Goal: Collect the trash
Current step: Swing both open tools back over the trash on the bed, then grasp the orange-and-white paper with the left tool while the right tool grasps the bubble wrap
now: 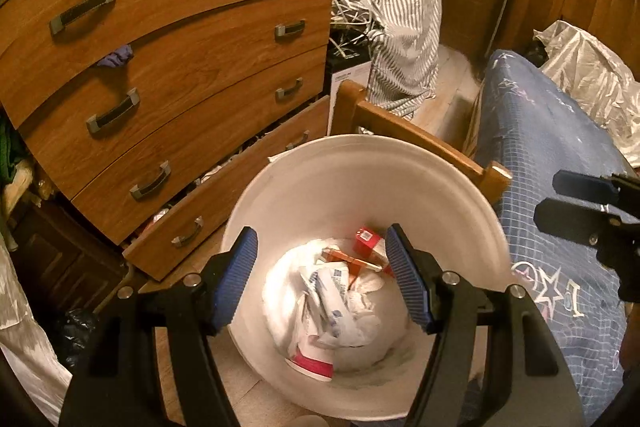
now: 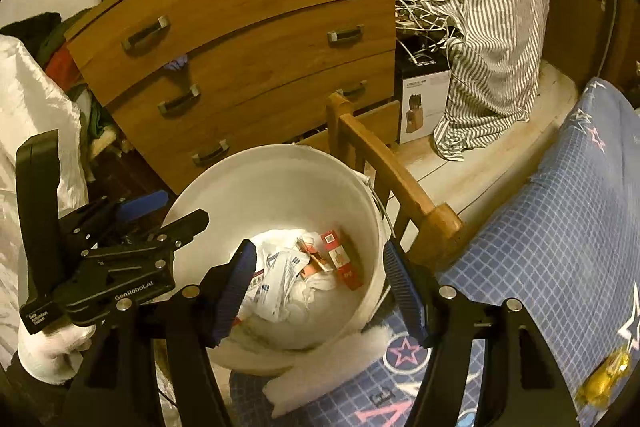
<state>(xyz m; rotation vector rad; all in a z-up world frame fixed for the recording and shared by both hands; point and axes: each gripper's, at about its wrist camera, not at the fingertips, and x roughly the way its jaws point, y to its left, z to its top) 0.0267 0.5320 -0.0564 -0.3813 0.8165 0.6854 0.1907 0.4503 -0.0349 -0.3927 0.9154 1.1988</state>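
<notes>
A white bucket (image 1: 360, 167) stands on the floor between the dresser and the bed. It holds trash: crumpled white wrappers (image 1: 336, 303), a red carton (image 1: 366, 241) and a pink-and-white cup (image 1: 312, 365). My left gripper (image 1: 322, 277) hangs open and empty over the bucket's mouth. My right gripper (image 2: 318, 285) is also open and empty above the bucket (image 2: 276, 167), near its bed side. The left gripper shows at the left in the right wrist view (image 2: 160, 215), and the right gripper at the right edge in the left wrist view (image 1: 560, 199). A small yellow wrapper (image 2: 606, 375) lies on the bed.
A wooden dresser (image 1: 180, 67) stands behind the bucket, its bottom drawer (image 1: 224, 195) pulled open. A wooden bed frame post (image 2: 400, 187) and a blue star-print bedspread (image 2: 540, 247) are to the right. Striped cloth (image 1: 400, 7), white cables and a box are at the back.
</notes>
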